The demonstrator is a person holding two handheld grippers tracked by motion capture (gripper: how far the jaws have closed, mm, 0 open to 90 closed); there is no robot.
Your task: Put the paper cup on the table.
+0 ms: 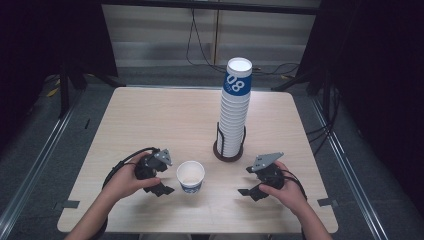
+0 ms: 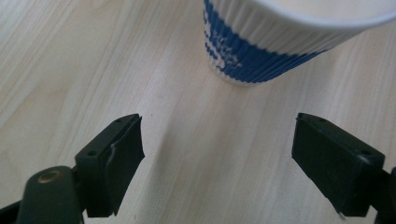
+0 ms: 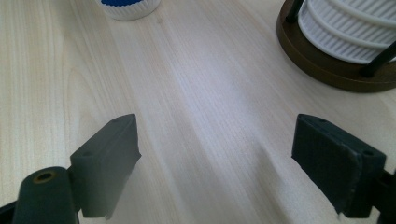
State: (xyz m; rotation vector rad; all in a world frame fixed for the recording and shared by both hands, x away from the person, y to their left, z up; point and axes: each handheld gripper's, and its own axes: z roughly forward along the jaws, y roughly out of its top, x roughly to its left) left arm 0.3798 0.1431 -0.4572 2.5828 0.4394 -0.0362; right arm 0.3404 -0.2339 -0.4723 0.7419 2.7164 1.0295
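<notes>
A single paper cup [image 1: 190, 176], white with a blue band, stood upright and open-mouthed on the pale wooden tabletop [image 1: 150, 120], near the person's edge and between the two hands. The left hand-held gripper [image 1: 165, 190] lay just beside the cup on its left, its jaws pointed toward it; in the left gripper view the cup [image 2: 280, 42] stood ahead of the two black jaws, which were set well apart with only bare wood between them, so that gripper was open and had hold of nothing. It did not seem to touch the cup, though the high view was too small to be sure of the gap. The right hand-held gripper [image 1: 243, 192] sat well apart from the cup on its right side, jaws aimed leftward; the right gripper view showed them spread wide over bare tabletop, empty as well. Behind the cup and a little to the right, a tall stack of cups [image 1: 235, 110] rose from a round dark holder [image 1: 229, 154] with thin upright rods, the topmost cup bearing a blue label.
</notes>
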